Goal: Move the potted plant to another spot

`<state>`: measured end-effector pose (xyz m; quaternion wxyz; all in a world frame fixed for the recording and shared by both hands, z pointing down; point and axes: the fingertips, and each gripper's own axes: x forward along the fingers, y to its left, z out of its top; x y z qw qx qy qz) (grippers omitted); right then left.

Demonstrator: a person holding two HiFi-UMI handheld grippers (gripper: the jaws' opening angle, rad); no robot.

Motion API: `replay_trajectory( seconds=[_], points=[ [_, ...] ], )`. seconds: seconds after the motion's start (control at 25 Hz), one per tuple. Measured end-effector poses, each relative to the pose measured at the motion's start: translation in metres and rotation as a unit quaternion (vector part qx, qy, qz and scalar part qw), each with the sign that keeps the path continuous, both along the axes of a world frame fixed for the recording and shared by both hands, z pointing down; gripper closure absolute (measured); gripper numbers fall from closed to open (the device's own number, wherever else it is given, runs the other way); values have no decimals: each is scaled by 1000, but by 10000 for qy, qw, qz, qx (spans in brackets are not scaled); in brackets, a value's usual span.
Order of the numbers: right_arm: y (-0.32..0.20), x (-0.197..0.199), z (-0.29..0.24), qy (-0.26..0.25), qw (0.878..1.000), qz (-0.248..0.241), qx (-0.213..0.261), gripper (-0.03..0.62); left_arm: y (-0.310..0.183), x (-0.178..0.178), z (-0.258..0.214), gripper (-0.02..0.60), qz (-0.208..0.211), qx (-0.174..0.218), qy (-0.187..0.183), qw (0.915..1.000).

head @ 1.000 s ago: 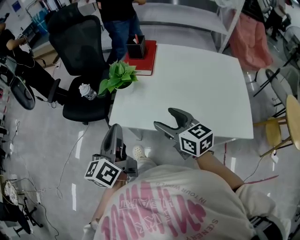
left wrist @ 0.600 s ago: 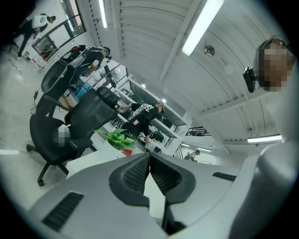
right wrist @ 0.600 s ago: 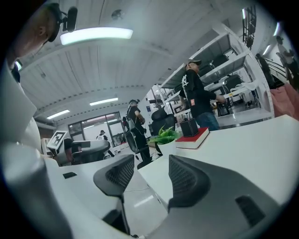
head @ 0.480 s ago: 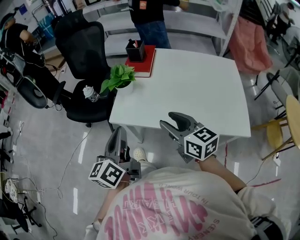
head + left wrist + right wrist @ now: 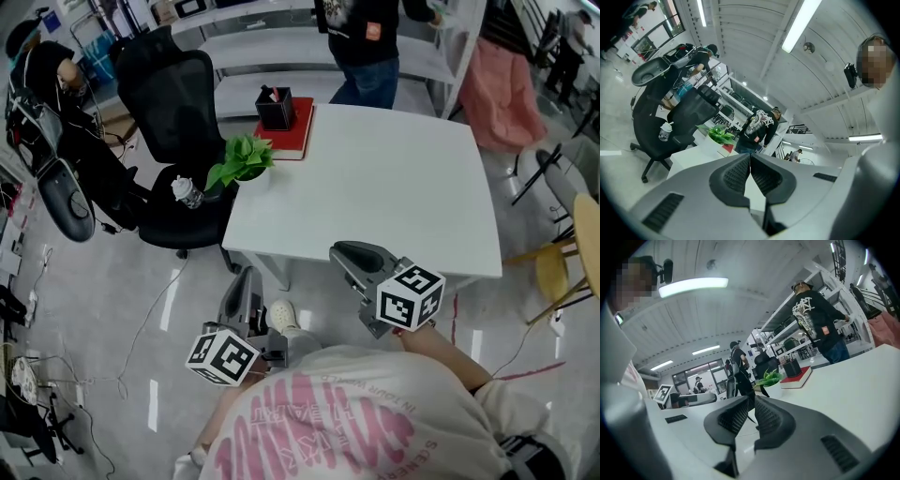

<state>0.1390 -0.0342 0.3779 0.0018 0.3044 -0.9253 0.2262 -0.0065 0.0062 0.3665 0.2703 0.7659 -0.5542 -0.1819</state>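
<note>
Bystander (image 5: 367, 37) rightward; potted plant (image 5: 242, 161) at table (image 5: 394, 178) edge

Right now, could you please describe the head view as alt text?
A potted plant stands at the white table's left edge. The left tool and right tool hover empty near its front edge; the right's jaws have just been closing.

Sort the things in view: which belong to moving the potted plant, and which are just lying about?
Job: potted plant; white table it stands on; left gripper, shut; right gripper, jaws just closed further, empty.
Lying about: red book; black pen holder on it; office chair; lidded cup on its seat.
</note>
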Motion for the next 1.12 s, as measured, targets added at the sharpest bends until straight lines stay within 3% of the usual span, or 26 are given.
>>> replay_trajectory(
  seconds=[0.2, 0.48, 0.8, 1.12],
  points=[
    [3, 2, -5, -49, 10000, 68, 49, 577, 3, 0, 3, 557, 28, -63, -23, 10000],
    [4, 7, -7, -162, 9997, 167, -48, 579, 3, -3, 1, 557, 3, -27, -168, 9999],
    [8, 13, 3, 402, 9982, 389, 204, 579, 9, -3, 11, 557, -67, -213, -307, 9993],
    [1, 32, 24, 677, 9938, 865, -174, 579, 7, 4, 26, 557, -3, -451, -401, 9982]
  ],
)
